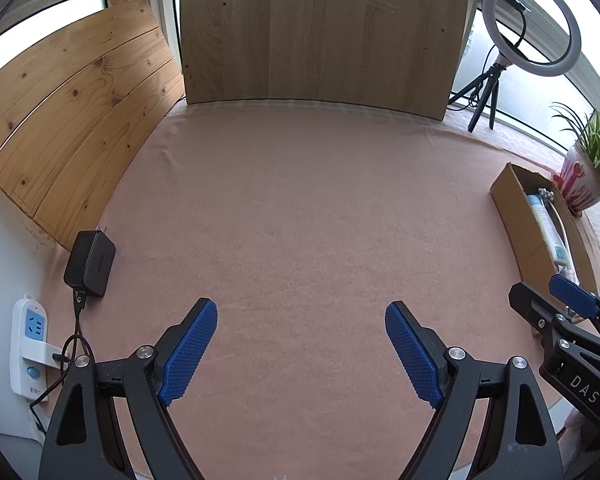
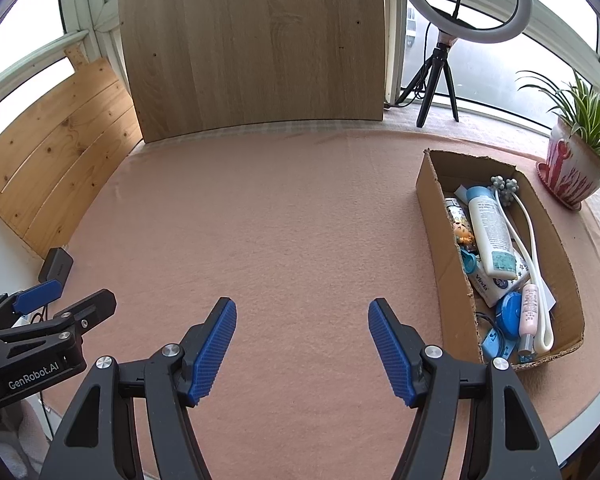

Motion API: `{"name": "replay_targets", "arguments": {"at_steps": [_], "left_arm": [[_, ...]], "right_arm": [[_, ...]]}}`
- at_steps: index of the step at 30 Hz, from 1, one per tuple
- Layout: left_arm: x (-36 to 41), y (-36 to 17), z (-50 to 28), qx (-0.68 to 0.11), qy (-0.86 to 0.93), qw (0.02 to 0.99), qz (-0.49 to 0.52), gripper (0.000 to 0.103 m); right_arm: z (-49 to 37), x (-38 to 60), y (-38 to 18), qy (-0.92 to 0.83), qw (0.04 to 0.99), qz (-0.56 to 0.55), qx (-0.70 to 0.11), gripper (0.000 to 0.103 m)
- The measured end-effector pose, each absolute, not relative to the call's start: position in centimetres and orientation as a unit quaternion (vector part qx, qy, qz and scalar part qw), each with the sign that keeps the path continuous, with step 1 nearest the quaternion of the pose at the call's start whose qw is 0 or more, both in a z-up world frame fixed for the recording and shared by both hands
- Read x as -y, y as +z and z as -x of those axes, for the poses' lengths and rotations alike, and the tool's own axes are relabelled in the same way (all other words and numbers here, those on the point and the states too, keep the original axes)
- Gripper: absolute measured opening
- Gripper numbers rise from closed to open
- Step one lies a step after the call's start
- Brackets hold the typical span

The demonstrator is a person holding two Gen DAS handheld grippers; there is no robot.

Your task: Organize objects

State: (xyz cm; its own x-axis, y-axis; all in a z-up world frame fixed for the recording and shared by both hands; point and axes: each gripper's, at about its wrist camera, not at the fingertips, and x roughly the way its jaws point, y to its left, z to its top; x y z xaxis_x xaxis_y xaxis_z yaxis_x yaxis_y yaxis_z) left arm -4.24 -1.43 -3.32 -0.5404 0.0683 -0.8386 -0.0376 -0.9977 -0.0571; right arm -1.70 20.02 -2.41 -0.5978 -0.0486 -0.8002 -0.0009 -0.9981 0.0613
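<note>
Pink cloth (image 2: pixel 280 220) covers the whole table, and most of it lies bare between the two tongs. The left gripper (image 1: pixel 301 354), black with blue ribbed pads, hangs above the near edge with its jaws spread wide and nothing between them. The right gripper (image 2: pixel 302 350), of the same make, hangs over the near edge as well, its jaws apart a little less widely, and also holds nothing.

An open brown cardboard box (image 2: pixel 436 216) sits along the right edge of the table. Inside it lie a white bottle with a light blue cap (image 2: pixel 490 232), a white bent wand with a cluster of grey balls at its head (image 2: pixel 528 248), a small pink tube (image 2: pixel 528 316), a round blue case (image 2: pixel 508 314), and a white and blue tissue pack (image 2: pixel 488 286), all packed close and touching.

At the far right corner stand a red and white flowerpot with a green plant (image 2: pixel 572 168) and a white ring light on a black tripod (image 2: pixel 464 0). A black power adapter (image 1: pixel 90 264) rests at the left edge.
</note>
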Motion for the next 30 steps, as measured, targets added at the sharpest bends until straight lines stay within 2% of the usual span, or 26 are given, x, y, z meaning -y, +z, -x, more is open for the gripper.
{"name": "replay_targets", "arguments": {"at_steps": [30], "left_arm": [[2.3,-3.7,5.2,0.012,0.877,0.033,0.48,0.089]], "right_arm": [[2.2,-20.0,-3.0,-0.889,0.015,-0.457,0.031,0.065]]}}
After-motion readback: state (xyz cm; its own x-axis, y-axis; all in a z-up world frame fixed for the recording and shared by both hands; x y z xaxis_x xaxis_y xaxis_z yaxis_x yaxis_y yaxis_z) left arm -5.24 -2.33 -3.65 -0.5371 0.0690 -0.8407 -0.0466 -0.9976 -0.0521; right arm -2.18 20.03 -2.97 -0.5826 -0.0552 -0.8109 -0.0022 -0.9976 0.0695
